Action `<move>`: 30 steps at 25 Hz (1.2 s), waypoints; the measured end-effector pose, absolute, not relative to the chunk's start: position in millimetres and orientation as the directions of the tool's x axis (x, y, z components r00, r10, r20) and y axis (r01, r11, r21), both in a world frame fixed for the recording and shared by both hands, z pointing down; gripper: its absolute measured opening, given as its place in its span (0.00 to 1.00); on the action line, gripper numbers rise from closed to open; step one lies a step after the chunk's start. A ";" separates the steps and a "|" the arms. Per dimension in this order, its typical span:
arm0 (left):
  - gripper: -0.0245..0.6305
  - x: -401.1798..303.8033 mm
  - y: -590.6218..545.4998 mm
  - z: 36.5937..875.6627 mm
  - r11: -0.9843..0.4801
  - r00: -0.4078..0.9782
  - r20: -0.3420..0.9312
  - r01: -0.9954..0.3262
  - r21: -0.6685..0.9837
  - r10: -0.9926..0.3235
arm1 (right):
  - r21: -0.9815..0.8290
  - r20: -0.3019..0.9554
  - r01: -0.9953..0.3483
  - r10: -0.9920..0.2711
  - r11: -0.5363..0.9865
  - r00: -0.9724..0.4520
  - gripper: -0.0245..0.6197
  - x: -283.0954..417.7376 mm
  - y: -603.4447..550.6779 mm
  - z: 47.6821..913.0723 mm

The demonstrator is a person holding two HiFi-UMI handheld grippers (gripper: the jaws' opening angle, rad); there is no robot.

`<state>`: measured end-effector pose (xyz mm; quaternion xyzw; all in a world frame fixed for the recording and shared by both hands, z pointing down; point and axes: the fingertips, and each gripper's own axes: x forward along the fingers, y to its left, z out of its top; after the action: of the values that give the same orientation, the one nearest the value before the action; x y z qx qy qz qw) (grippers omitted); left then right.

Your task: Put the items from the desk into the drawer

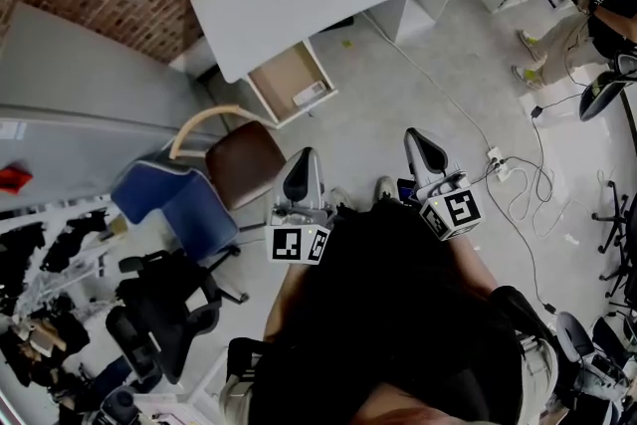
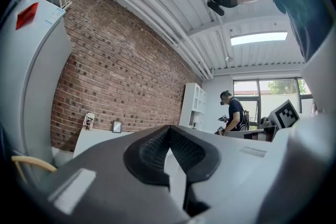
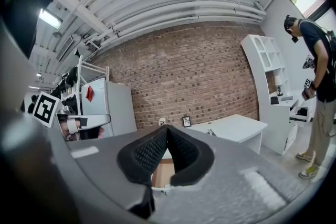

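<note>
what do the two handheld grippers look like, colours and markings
Both are light grey moulded plastic. The left gripper and the right gripper each taper to two jaws lined with black ribbed pads. Each carries a white cube printed with black square markers. The person holding them wears a black top.

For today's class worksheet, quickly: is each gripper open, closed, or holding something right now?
Left gripper: closed, jaws together, holding nothing.
Right gripper: closed, jaws together, holding nothing.
</note>
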<state>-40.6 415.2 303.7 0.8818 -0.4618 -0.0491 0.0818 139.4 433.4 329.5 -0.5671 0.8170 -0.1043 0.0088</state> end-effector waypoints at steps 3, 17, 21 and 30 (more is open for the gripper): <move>0.05 -34.6 413.2 303.2 -0.555 0.563 -0.013 -0.810 0.189 -0.827 | -0.194 0.101 -0.922 -0.928 0.336 -0.359 0.04 147.2 432.3 330.8; 0.05 11.3 409.1 303.6 -0.519 0.527 -0.002 -0.835 0.186 -0.850 | -0.191 0.161 -0.923 -0.917 0.334 -0.365 0.31 197.4 422.6 347.0; 0.06 25.3 410.3 303.8 -0.500 0.509 0.002 -0.847 0.183 -0.861 | -0.194 0.166 -0.913 -0.906 0.358 -0.390 0.31 212.2 419.9 352.7; 0.06 46.0 402.4 303.1 -0.482 0.490 0.003 -0.858 0.178 -0.872 | -0.208 0.178 -0.906 -0.896 0.369 -0.407 0.31 233.6 398.8 362.6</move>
<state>46.0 402.4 303.1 0.8597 -0.5030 -0.0436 0.0779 233.6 398.8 362.6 -0.5445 0.8273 -0.1372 -0.0174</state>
